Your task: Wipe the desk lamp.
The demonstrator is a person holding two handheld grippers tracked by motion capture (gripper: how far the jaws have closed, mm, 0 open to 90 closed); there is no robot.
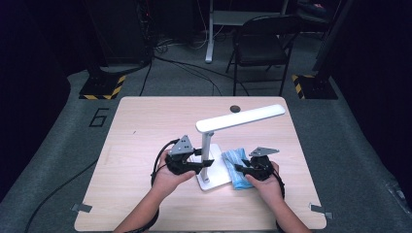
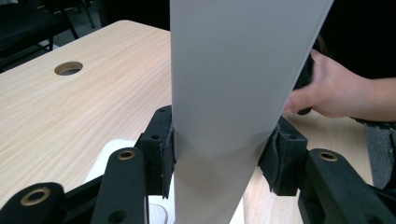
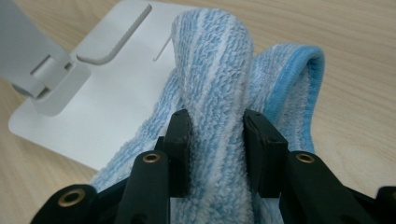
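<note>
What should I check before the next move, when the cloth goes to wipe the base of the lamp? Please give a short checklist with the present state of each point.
1. Left gripper clamps the lamp post: ok, both pads press on its sides.
2. Right gripper holds the blue cloth: ok, a fold is pinched between the jaws.
3. Cloth reaches the lamp base: ok, its edge already lies over the base.
4. Lamp base flat on the table: cannot tell; the high view suggests it, but the underside is hidden.
5. Lamp head free above the hands: ok.
6. Cables away from the wiping path: ok; they trail back toward the person.
</note>
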